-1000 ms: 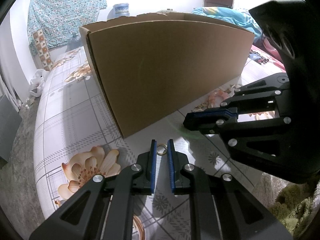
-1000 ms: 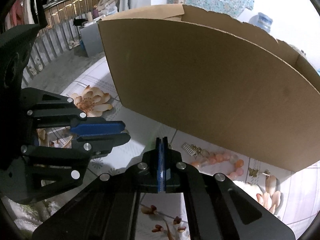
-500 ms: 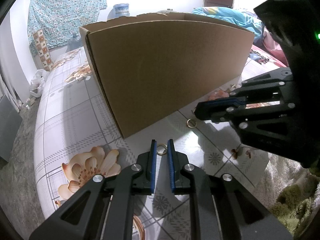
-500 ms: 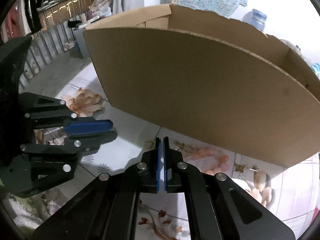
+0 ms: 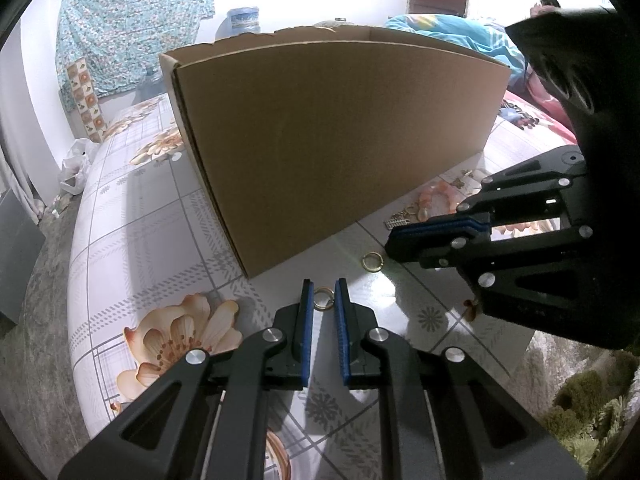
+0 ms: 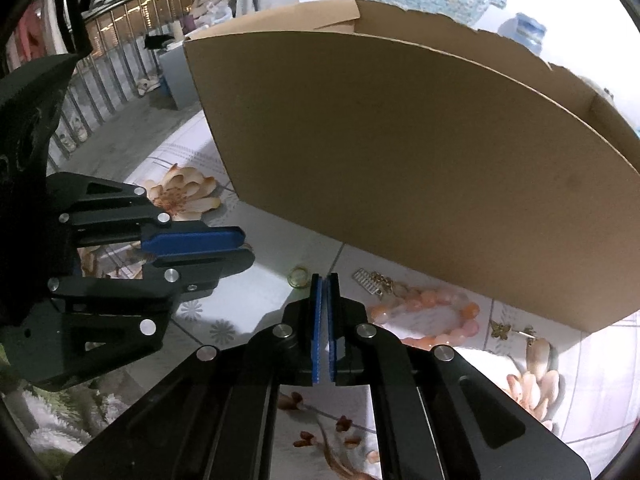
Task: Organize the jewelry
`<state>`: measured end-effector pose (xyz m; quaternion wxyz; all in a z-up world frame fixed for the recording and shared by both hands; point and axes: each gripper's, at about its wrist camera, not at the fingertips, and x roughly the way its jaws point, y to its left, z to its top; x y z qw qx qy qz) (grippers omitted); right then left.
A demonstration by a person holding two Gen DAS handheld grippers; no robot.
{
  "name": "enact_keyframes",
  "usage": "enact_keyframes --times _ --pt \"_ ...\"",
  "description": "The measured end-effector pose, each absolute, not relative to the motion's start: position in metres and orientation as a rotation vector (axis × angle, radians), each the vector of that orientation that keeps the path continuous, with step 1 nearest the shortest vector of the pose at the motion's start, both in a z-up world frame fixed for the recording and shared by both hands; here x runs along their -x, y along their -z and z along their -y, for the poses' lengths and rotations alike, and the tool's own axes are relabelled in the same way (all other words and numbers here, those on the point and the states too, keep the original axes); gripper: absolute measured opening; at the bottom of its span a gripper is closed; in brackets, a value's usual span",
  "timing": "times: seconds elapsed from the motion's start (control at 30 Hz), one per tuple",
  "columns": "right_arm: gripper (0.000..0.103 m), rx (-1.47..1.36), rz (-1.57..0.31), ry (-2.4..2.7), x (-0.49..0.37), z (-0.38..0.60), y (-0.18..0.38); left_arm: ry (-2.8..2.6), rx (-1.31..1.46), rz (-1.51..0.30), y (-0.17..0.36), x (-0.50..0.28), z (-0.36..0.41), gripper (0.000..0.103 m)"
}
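A large open cardboard box [image 5: 336,132] stands on a worktop [image 5: 136,224] covered with a flowered, checked cloth, and its long brown side fills most of both views. In front of that side, the left hand-held gripper [image 5: 323,304] points down at the cloth with its blue pads set narrow and a small gold ring [image 5: 323,298] pinched upright between their tips. The right hand-held gripper [image 6: 325,280] hangs just to the right of it, its blue pads almost together with only a thin slit between them and nothing in it. Right of that gripper's tips, close to the foot of the box, a bracelet of pale orange beads [image 6: 432,312] lies in a loop on the cloth. A small silver comb-like clasp with gold charms [image 6: 374,282] lies touching the bracelet's left end. A tiny gold butterfly earring [image 6: 500,330] lies further right, near the box corner. A second gold ring [image 6: 299,277] lies flat on the cloth just left of the right gripper's tips, between the two grippers.
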<state>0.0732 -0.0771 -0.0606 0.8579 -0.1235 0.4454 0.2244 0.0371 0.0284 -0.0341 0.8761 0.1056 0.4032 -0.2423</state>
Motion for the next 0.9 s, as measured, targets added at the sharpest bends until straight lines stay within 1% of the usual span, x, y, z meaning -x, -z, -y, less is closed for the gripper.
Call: enact_keyframes --times 0.17,0.33,0.4,0.43,0.63,0.83,0.9 --pt "0.003 0.279 -0.937 -0.525 -0.071 0.062 0.06 0.505 -0.219 -0.84 0.034 -0.038 -0.029 0.01" --pt "0.005 0.294 -0.922 -0.566 -0.071 0.07 0.053 0.504 -0.222 -0.839 0.034 -0.038 -0.029 0.01" --pt "0.018 0.324 -0.903 -0.594 -0.069 0.071 0.051 0.508 -0.224 -0.837 0.034 -0.039 -0.029 0.01" --pt "0.019 0.358 -0.884 -0.621 -0.068 0.07 0.049 0.509 -0.228 -0.835 0.033 -0.039 -0.029 0.01" --pt "0.019 0.511 -0.869 -0.768 -0.078 0.066 0.052 0.512 -0.231 -0.83 0.034 -0.039 -0.029 0.01" --pt "0.019 0.591 -0.898 -0.89 -0.092 0.068 0.055 0.514 -0.231 -0.827 0.036 -0.036 -0.031 0.01" --pt "0.016 0.608 -0.902 -0.92 -0.093 0.068 0.055 0.513 -0.235 -0.827 0.036 -0.036 -0.031 0.01"
